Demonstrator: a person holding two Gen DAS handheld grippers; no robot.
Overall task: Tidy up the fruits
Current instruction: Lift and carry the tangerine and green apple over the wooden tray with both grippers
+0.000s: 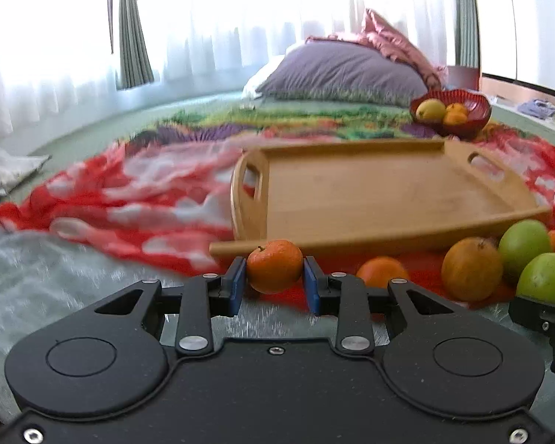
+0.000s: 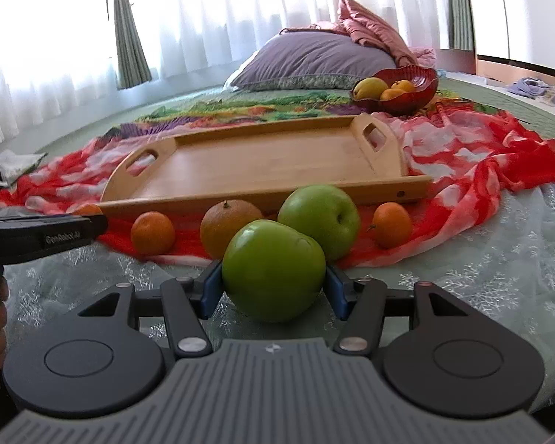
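My left gripper [image 1: 274, 281] is shut on a small orange tangerine [image 1: 274, 265] just in front of the wooden tray [image 1: 381, 192]. My right gripper [image 2: 273, 288] is shut on a green apple [image 2: 272, 270]. Behind it lie a second green apple [image 2: 320, 218], a large dull orange [image 2: 225, 227] and two tangerines [image 2: 152, 232] [image 2: 391, 224], all on the red cloth before the wooden tray [image 2: 259, 162]. In the left wrist view the same fruits lie at right: a tangerine [image 1: 381, 272], the dull orange [image 1: 471, 268], and the apples [image 1: 525, 246] [image 1: 549, 277].
A red bowl [image 2: 421, 87] holding a yellow fruit and tangerines stands behind the tray; it also shows in the left wrist view [image 1: 473, 111]. A purple pillow [image 2: 314, 61] lies at the back of the bed. The left gripper's body [image 2: 37, 238] reaches in from the left.
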